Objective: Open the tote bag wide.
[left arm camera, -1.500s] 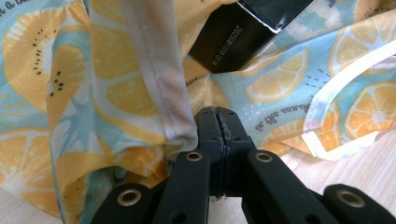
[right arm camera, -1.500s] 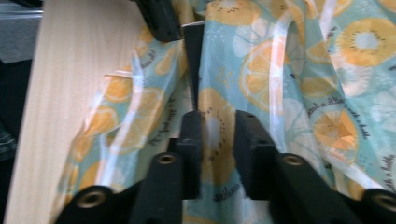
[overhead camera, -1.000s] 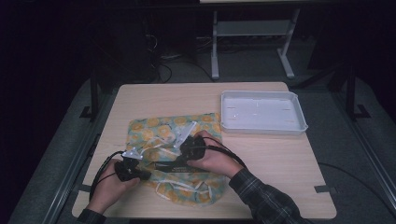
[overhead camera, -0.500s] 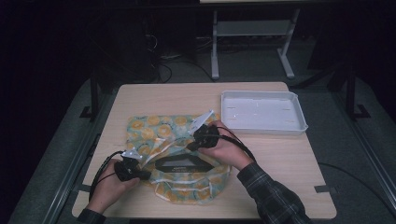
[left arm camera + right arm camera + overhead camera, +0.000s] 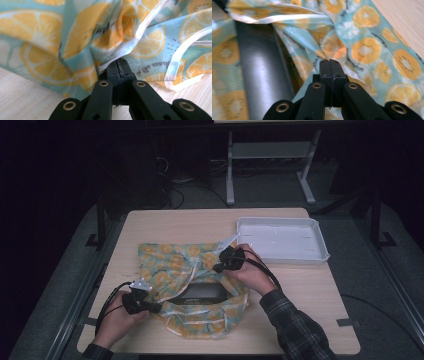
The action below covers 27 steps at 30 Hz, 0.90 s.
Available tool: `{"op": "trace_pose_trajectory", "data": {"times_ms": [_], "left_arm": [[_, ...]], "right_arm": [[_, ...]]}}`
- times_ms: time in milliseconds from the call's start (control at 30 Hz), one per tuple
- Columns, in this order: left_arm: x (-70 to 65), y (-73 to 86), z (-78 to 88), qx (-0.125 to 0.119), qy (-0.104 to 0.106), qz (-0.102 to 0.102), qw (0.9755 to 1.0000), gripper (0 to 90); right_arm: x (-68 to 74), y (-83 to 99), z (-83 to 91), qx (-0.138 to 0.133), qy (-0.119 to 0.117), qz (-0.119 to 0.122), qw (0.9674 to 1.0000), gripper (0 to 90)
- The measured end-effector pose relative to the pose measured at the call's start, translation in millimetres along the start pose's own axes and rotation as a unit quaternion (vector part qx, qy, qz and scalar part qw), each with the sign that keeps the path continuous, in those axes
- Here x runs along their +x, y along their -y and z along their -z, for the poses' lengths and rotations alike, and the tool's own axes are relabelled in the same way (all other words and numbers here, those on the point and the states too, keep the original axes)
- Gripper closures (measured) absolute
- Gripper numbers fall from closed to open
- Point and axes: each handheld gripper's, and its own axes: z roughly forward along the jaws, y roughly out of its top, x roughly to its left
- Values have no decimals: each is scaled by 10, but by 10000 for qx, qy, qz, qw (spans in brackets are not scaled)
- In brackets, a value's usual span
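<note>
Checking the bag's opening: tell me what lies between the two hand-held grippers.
In the high view, a dark flat object lies inside the opened lemon-print bag, between the left hand-held gripper and the right hand-held gripper, each clamped on the bag's fabric.

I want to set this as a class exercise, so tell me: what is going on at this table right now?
A person works at a wooden table with a gripper in each hand. The left gripper is shut on one edge of a lemon-print bag, and the right gripper is shut on the opposite edge, so the bag's mouth gapes. A dark flat object lies inside the opening. A white tray sits beside the bag, apart from it.
</note>
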Motion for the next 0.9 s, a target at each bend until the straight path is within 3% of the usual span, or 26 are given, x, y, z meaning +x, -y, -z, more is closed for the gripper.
{"op": "trace_pose_trajectory", "data": {"times_ms": [233,300,633,800,900], "left_arm": [[-1,-1,1,9,-18,-30,10000,895],[-5,-2,1,13,-20,-38,10000,896],[-5,-1,1,10,-17,-42,10000,897],[-4,-2,1,12,-18,-41,10000,896],[0,-2,1,12,-11,-37,10000,896]], "right_arm": [[-166,86,-84,82,128,-271,9995,900],[-215,114,-131,116,172,-243,9995,900],[-229,229,-447,669,119,-259,9974,900],[-240,240,-456,651,64,-327,9973,885],[-255,226,-401,545,63,-405,9977,798]]}}
